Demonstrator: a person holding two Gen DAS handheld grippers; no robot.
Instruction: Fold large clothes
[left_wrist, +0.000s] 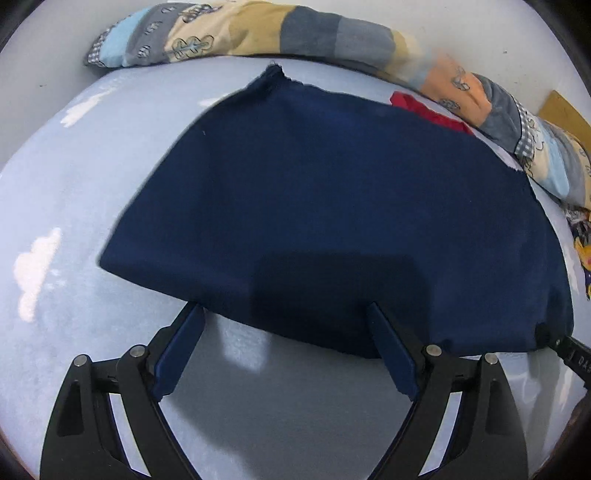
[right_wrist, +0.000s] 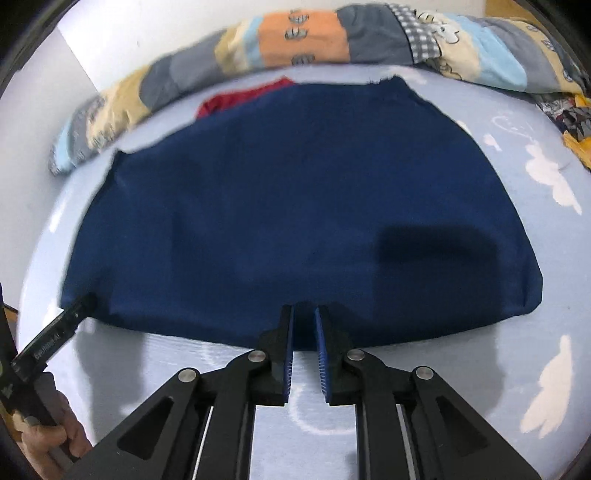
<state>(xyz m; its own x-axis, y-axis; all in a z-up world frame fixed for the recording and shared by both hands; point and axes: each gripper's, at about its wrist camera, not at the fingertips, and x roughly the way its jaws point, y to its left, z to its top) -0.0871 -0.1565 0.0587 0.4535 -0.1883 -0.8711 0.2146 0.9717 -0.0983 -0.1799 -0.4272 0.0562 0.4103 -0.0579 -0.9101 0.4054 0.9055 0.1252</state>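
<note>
Navy garment (left_wrist: 332, 206) | spread flat on the bed (left_wrist: 55, 192), near edge doubled, at least 1 fold looks done | your left claw (left_wrist: 286, 332) gapes wide over that hem, empty | your right claw (right_wrist: 304, 328) nearly closed, hem between its tips, grip unclear | further folds remain

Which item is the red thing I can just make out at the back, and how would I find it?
Start from the light blue cloud-print sheet and the big navy cloth spread across it. Follow the navy cloth to its far edge, below the patchwork quilt bunched along the wall. The red garment peeks out there, the only plain red item, partly hidden by the navy cloth.
</note>
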